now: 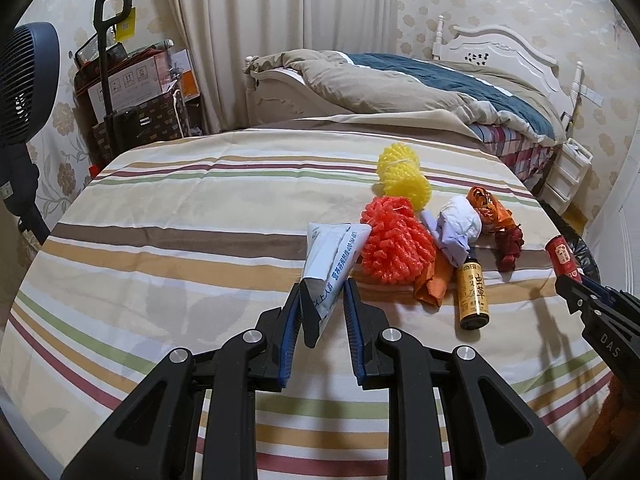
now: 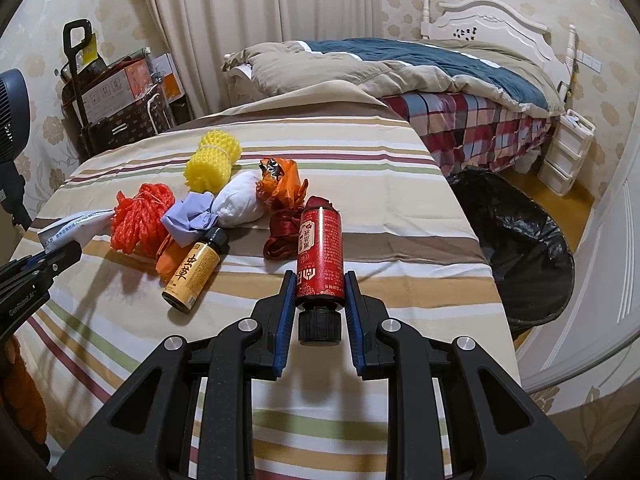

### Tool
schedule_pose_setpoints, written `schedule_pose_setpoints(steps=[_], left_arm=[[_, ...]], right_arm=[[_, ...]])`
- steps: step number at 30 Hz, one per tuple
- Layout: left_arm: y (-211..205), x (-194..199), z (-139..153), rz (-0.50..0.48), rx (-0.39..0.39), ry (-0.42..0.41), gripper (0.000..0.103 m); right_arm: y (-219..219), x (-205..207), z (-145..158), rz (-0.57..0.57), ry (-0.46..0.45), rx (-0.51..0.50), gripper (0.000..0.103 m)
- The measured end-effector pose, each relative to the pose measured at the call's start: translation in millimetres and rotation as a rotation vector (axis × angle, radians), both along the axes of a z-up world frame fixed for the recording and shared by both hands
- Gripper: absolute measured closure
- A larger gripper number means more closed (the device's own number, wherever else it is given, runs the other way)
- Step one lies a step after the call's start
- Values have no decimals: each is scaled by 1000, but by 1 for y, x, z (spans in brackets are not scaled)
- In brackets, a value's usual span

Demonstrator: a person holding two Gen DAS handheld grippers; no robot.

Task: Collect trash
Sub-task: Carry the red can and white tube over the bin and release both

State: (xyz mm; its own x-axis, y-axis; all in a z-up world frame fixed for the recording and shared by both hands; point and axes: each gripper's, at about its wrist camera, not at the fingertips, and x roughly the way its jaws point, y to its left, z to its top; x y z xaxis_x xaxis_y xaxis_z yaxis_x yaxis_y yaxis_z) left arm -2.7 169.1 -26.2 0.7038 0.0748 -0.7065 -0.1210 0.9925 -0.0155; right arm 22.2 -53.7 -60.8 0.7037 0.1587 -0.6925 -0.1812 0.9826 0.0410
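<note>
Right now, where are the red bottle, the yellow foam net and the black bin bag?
red bottle (image 2: 319,248): right wrist view, on its printed label, held between the jaws.
yellow foam net (image 1: 403,174): left wrist view, on its mesh middle.
black bin bag (image 2: 516,236): right wrist view, on its plastic lining.

A striped sheet covers the worktop; on it lie yellow foam netting, orange-red foam netting, a white wad, an orange wrapper and a yellow bottle.
</note>
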Motion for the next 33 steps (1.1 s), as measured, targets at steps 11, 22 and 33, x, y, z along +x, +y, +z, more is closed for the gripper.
schedule_pose_setpoints(steps=[11, 22, 33], left_arm=[[10, -4, 1, 40, -1, -4, 80], [11, -6, 11, 44, 0, -32, 80], [-50, 16, 26, -97, -11, -81, 80]], right_arm=[[-1, -1, 1, -2, -2, 0, 80], [-2, 4, 4, -7, -12, 5, 80], [-33, 8, 17, -77, -48, 10, 80]])
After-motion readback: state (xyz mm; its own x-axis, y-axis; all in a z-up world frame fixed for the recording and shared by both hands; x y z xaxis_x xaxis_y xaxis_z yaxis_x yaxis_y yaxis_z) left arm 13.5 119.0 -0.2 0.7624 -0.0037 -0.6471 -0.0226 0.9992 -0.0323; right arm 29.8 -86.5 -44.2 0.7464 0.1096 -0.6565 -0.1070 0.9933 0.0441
